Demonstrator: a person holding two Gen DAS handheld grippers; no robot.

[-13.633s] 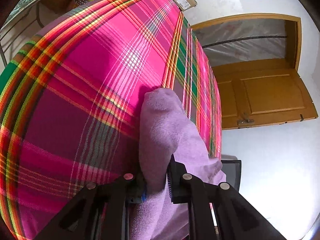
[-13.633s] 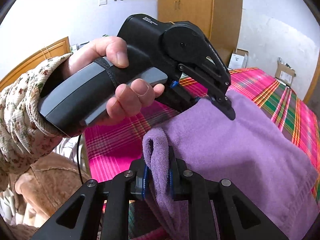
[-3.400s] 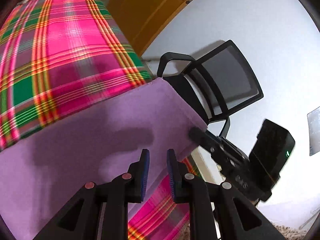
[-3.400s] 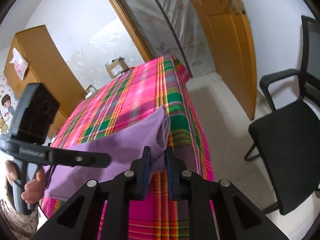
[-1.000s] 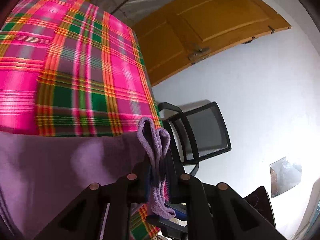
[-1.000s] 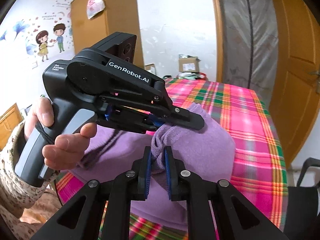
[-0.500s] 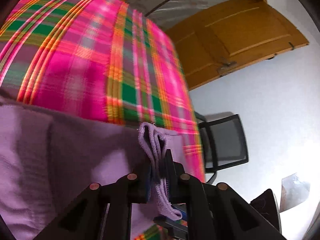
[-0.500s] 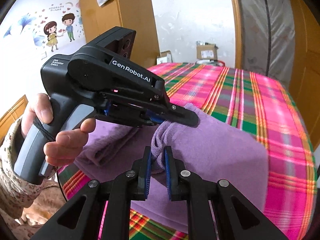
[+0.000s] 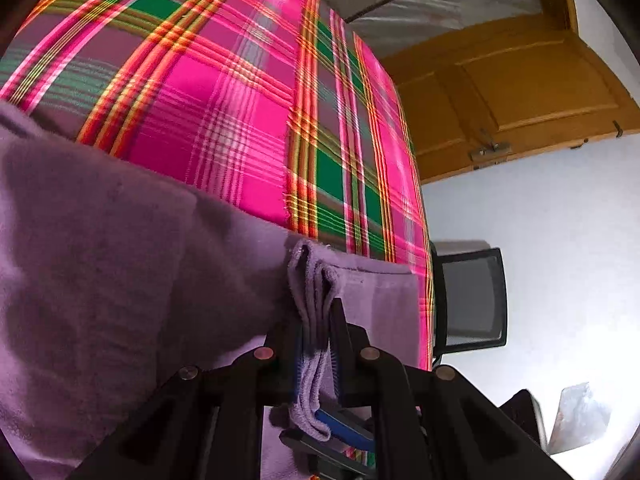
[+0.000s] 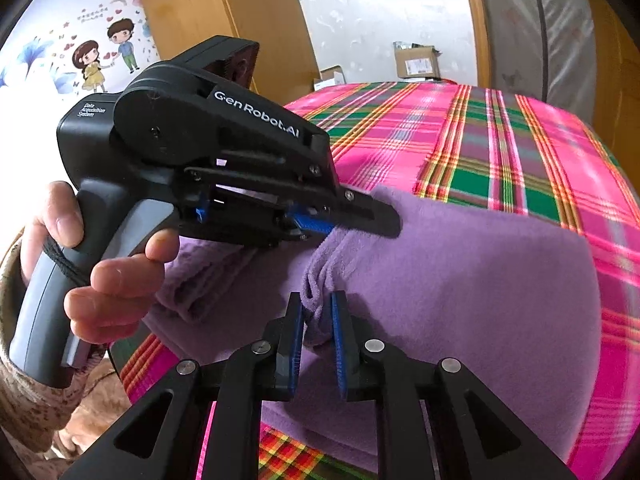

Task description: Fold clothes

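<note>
1. On the plaid tabletop [image 10: 520,152], toward six o'clock: purple garment [image 10: 460,280], doubled over, partly folded.
2. Left hand-held gripper [image 9: 316,344] clenched on stacked cloth edges.
3. Right hand-held gripper [image 10: 316,328] pinching a bunched ridge.
4. Left to do, probably: lay down, smooth, fold again.

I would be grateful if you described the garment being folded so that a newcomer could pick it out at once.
Start at the table under the pink and green plaid cloth. On its near end lies the purple fleece garment, bunched, with the left tool and the right tool both pinching its edge. It is the only plain, single-coloured fabric on the patterned cloth.
</note>
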